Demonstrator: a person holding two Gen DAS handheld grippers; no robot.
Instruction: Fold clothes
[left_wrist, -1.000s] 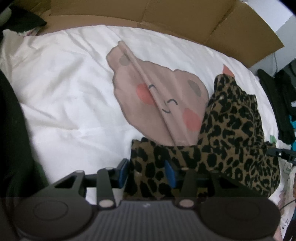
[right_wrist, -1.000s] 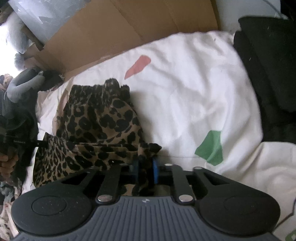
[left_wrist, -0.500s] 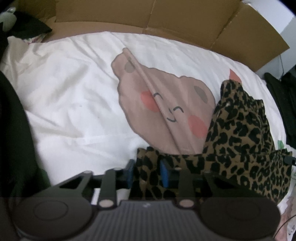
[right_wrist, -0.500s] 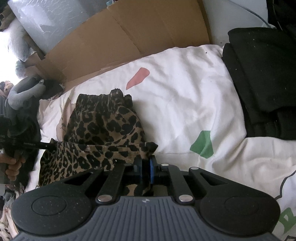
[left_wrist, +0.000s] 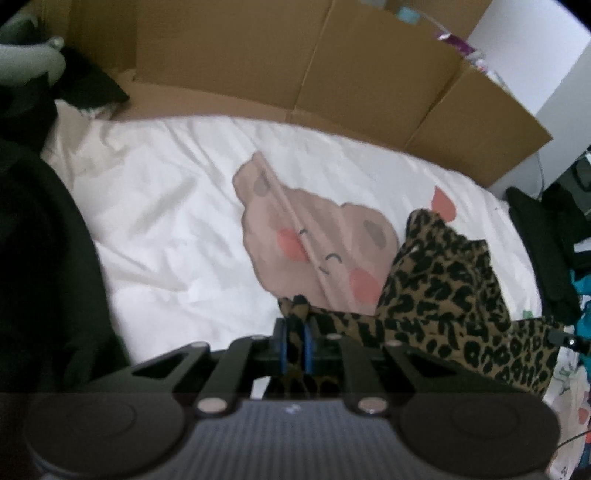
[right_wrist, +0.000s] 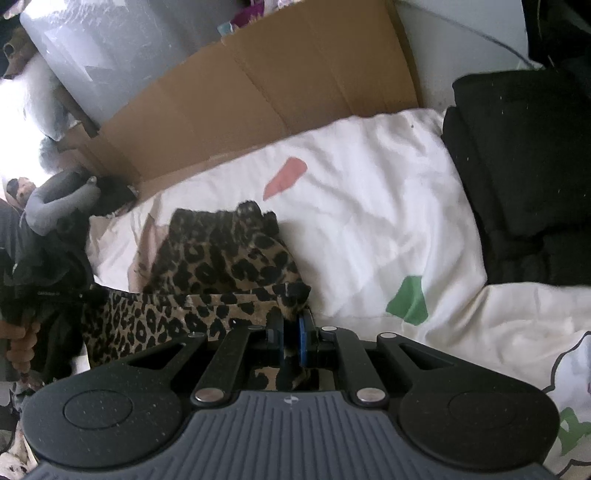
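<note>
Hand-held gripper (left_wrist: 294, 334) closing on garment (left_wrist: 443, 295) stretched sideways

Tan, black-spotted leopard-print garment (left_wrist: 454, 291); white duvet (left_wrist: 177, 236) with pink-cheeked beige face; brown cardboard (left_wrist: 332, 66).

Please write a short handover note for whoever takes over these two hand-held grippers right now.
Left hand-held gripper: jaws closing on a corner of the leopard-print garment, cloth between the pads.
Right hand-held gripper: shut on the opposite corner of the same garment.
Garment: near edge is stretched between the two grippers and lifted; the far part lies bunched on the white duvet, partly over its printed bear face.
Done: both corners taken.
Left: no tidy fold shows yet; probably carry the held edge over the far part, lay it flat, then smooth it.
</note>
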